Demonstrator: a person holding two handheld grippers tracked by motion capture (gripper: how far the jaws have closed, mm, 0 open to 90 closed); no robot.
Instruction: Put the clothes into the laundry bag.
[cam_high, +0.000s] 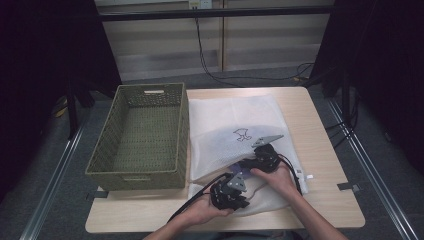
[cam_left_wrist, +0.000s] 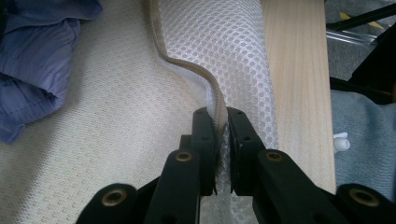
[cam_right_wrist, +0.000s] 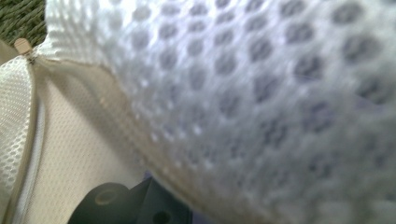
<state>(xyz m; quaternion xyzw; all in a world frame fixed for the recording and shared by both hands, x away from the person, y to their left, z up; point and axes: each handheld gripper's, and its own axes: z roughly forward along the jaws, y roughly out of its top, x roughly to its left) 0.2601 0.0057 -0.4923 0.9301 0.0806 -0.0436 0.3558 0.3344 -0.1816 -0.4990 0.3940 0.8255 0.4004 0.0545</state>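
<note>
I find the large white mesh laundry bag lying flat on the light wooden table, just right of the olive woven basket, which it touches along its left side. The bag's opening faces the near edge. My left gripper sits at the near lip of that opening; in the left gripper view its jaws are closed on the beige zipper tape of the bag's edge, pinching it with mesh on both sides. My right gripper is pushed in under the upper mesh layer, further in; the mesh drapes over its camera and I cannot tell how its jaws stand. A blue-purple cloth garment lies inside the bag, to the left in the left gripper view.

Assessment: the work in hand appears to be holding the mouth open to reach the garment. I would keep the left grip firm on the tape, lift the upper layer only gently, and close the right jaws on cloth alone, not mesh.
</note>
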